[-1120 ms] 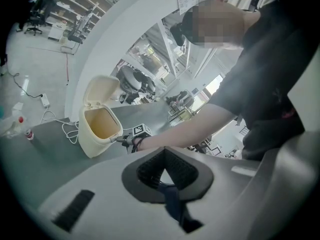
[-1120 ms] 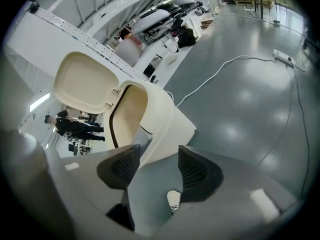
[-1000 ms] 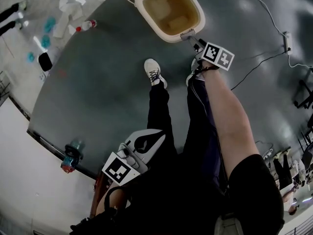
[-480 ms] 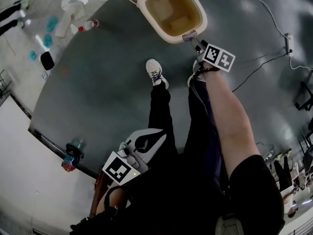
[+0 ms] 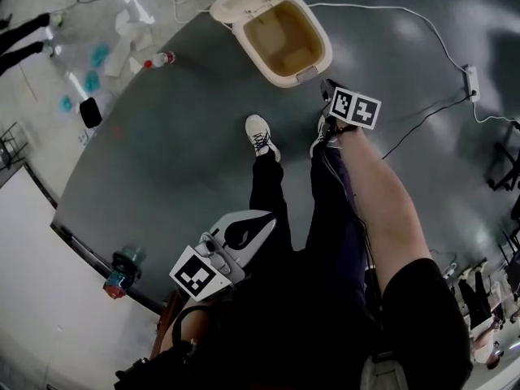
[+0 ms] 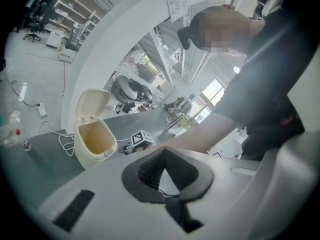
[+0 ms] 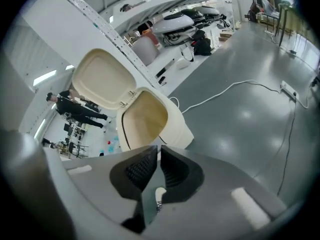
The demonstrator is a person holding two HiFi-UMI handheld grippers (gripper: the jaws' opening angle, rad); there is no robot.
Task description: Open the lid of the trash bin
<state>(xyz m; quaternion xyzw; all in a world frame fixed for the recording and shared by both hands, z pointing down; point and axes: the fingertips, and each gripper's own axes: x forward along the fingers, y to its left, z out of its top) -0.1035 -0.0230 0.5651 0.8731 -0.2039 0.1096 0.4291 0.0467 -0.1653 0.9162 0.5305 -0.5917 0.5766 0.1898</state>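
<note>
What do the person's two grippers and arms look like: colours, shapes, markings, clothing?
The left gripper and the right gripper have pale grey moulded shells with black ribbed pads set in a dark recess. Each carries a white cube with black square markers. The person wears a black short-sleeved top. The right jaws have just been closing, with nothing between them.

Your bin (image 5: 288, 80): cream, upright on grey floor (image 5: 179, 136) just ahead of you, w/ lid (image 5: 244, 2) flipped fully open behind it, tan interior showing.
</note>
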